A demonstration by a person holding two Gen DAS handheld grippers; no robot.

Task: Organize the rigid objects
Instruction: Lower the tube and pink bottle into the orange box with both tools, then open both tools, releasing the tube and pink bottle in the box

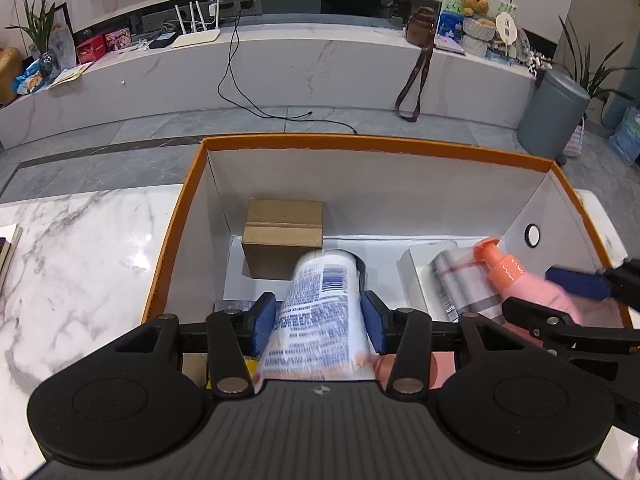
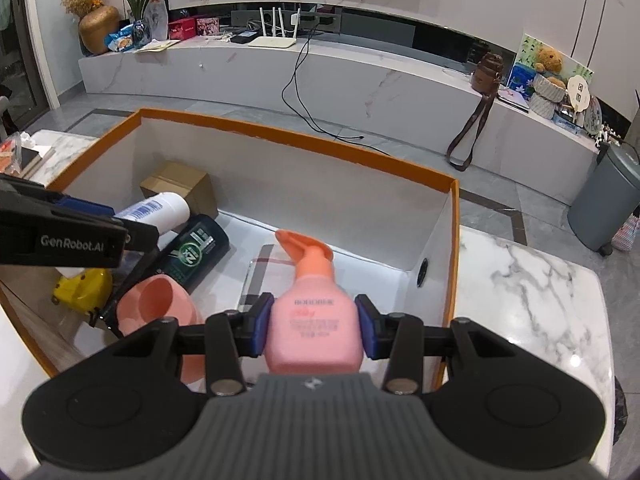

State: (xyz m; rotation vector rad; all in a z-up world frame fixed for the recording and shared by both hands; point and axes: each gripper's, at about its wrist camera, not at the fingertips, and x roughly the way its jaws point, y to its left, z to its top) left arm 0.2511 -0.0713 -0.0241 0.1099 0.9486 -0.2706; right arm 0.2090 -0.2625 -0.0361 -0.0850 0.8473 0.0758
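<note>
Two grippers over orange-rimmed box [image 1: 360, 145] on marble surface [image 1: 80, 240]. Left gripper [image 1: 320, 316]: jaws pinching white bottle [image 1: 320, 300] with blue print, held inside box near brown carton [image 1: 282, 236]. Right gripper [image 2: 316, 328]: jaws pinching pink pump bottle [image 2: 314, 320] (orange nozzle pointing away), above box floor at right end. Resting in box: dark green bottle [image 2: 196, 252], pink cup [image 2: 160, 308], yellow item [image 2: 82, 290], clear packet [image 1: 460, 280].

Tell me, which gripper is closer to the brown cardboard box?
Left. The left gripper holds its white bottle just before the cardboard box; the right gripper is across the bin.
</note>
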